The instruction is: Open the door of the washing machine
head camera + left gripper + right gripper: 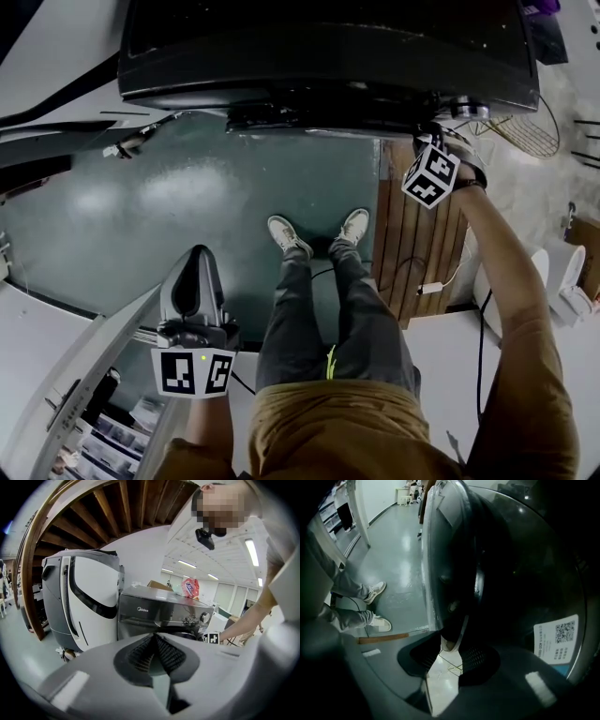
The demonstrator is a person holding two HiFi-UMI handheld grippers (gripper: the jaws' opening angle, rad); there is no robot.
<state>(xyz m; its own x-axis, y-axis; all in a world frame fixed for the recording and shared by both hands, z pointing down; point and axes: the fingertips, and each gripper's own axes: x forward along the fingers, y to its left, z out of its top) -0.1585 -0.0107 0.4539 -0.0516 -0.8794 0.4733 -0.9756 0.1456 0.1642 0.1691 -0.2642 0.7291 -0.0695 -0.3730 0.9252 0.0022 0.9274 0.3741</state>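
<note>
Head view, looking steeply down: a dark washing machine point(328, 47) fills the top of the frame. The right gripper point(427, 139) reaches up to the machine's front at the upper right, its marker cube just below. The left gripper point(199, 261) hangs at the lower left, well apart from the machine, over a green floor point(187, 187). The person's legs and pale shoes point(286, 234) stand in the centre, with wooden boards point(417, 244) to their right. Left gripper view: the left gripper point(154, 637) has its ribbed pads meeting at the tips, with nothing between them. Beyond them, at centre frame, stands the washing machine point(154, 613), and a white and grey appliance point(89, 602) stands to its left. Right gripper view: the right gripper point(451, 645) is clamped on a dark piece at the edge of the round, chrome-rimmed door point(440, 550). The door fills the centre and right of the frame. A white label point(558, 641) sits on the machine at the lower right, and the floor and shoes point(375, 592) show at the left.
</note>
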